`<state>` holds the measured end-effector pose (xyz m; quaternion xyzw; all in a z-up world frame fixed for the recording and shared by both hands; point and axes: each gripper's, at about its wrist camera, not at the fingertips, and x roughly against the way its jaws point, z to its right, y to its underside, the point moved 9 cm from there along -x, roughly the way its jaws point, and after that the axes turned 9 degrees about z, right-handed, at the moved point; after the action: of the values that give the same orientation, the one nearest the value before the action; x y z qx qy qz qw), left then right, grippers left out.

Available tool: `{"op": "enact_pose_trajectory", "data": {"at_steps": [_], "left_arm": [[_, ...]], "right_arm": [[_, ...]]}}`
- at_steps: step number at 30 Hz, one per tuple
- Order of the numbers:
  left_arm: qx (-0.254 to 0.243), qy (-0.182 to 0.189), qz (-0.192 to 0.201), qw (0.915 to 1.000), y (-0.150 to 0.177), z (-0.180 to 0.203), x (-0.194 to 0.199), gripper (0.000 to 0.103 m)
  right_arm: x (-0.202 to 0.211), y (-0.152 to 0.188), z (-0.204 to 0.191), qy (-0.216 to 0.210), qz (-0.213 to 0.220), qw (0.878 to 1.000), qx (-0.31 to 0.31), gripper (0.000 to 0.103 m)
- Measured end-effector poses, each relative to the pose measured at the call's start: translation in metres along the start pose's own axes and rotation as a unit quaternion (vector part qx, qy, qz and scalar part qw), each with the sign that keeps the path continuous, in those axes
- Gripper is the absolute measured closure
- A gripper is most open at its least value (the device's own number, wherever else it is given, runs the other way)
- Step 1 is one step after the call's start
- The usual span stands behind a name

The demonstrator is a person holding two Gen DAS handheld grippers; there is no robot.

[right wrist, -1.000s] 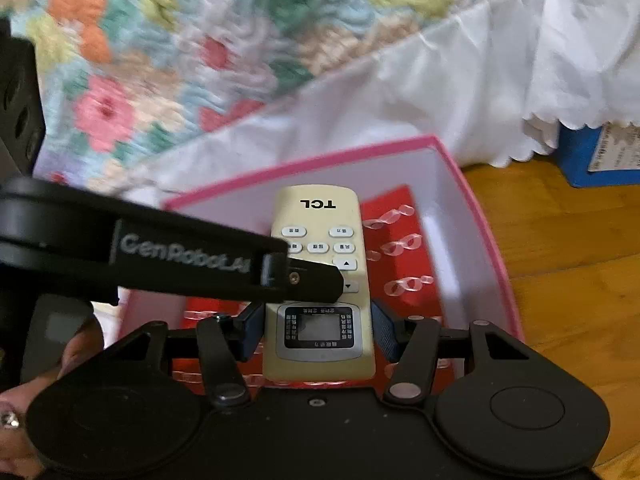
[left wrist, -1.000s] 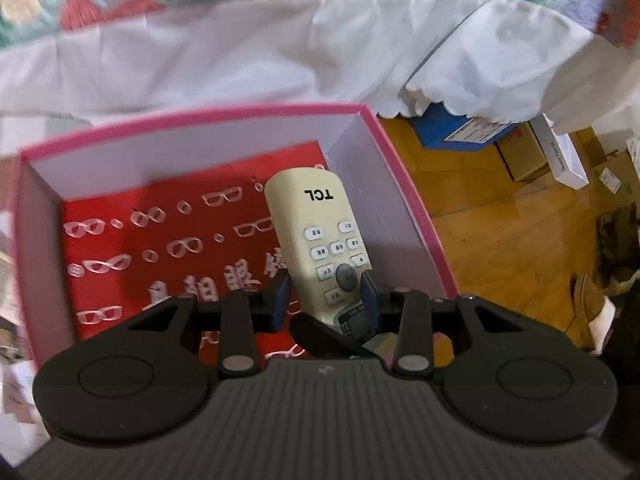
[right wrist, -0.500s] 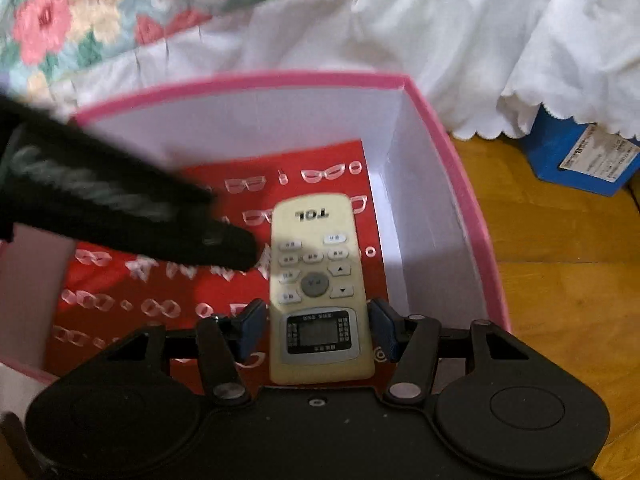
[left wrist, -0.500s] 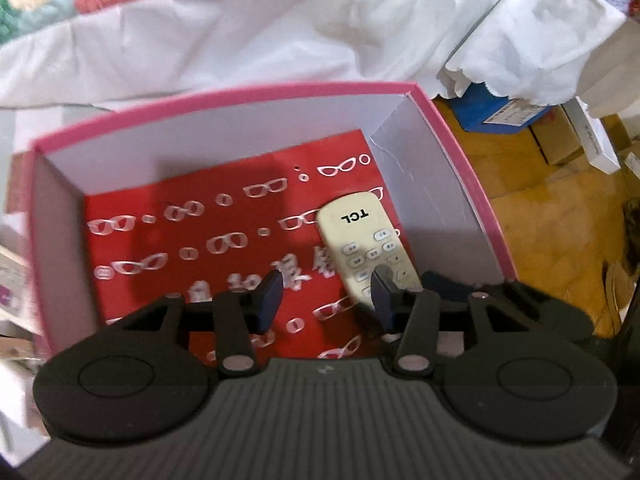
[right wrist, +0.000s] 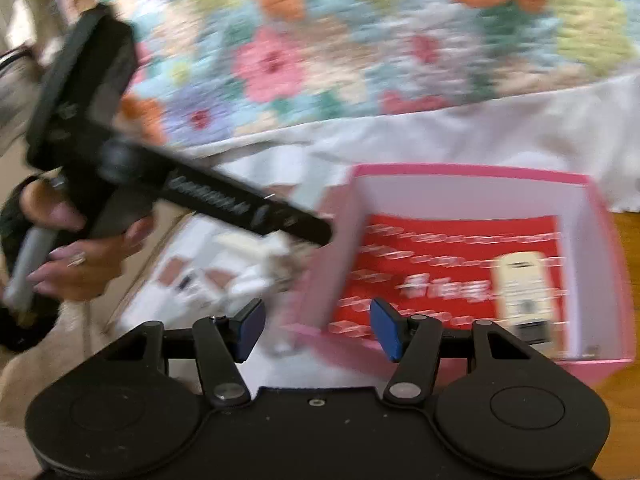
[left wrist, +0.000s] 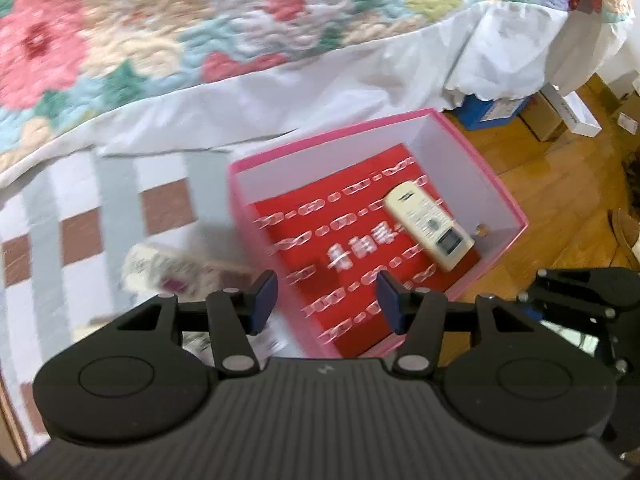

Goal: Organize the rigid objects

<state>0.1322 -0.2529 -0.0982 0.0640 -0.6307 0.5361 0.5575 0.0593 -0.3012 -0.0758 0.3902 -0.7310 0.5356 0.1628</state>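
A cream TCL remote (left wrist: 430, 230) lies free on the red printed floor of the pink box (left wrist: 506, 196), near its right wall; it also shows in the right wrist view (right wrist: 524, 294) inside the box (right wrist: 604, 216). My left gripper (left wrist: 326, 300) is open and empty, above the box's near left corner. My right gripper (right wrist: 318, 330) is open and empty, over the box's left wall. The left gripper's body (right wrist: 224, 200) shows in the right wrist view, held in a hand.
A flowered quilt (left wrist: 200, 20) with a white skirt hangs behind the box. Blurred white packets (right wrist: 248, 272) lie on a checked cloth (left wrist: 80, 208) left of the box. Wooden floor (left wrist: 560, 208) and small cartons (left wrist: 492, 108) are on the right.
My right gripper let go of the remote, which now lies in the box. Both grippers pulled back, up and to the left, jaws wider open.
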Motion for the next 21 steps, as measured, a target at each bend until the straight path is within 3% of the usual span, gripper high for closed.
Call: {"op": "enact_pose_trajectory", "data": {"at_steps": [5,8,12,14,16,21], "left_arm": [[0.003,-0.018,-0.007,0.9998,0.041,-0.033,0.011,0.049],[0.02,-0.026,-0.022,0.9992,0.068,-0.049,0.001,0.049],[0.065,-0.013,-0.045,0.9968,0.099,-0.063,-0.02,0.049],[0.076,-0.013,-0.046,0.996,0.11,-0.067,-0.031,0.05],[0.082,-0.021,-0.046,0.9953,0.119,-0.071,-0.041,0.052],[0.121,-0.031,-0.057,0.9906,0.136,-0.087,-0.066,0.053]], "right_arm": [[-0.028,0.027,-0.052,-0.06,-0.038,0.997,0.023,0.04],[-0.052,0.048,-0.067,-0.064,-0.058,0.995,0.042,0.04],[-0.087,0.074,-0.066,-0.015,-0.073,0.994,0.084,0.04],[-0.101,0.082,-0.063,0.012,-0.074,0.994,0.073,0.04],[-0.111,0.086,-0.059,0.026,-0.069,0.996,0.057,0.04],[-0.136,0.096,-0.053,0.098,-0.04,0.988,0.116,0.04]]}}
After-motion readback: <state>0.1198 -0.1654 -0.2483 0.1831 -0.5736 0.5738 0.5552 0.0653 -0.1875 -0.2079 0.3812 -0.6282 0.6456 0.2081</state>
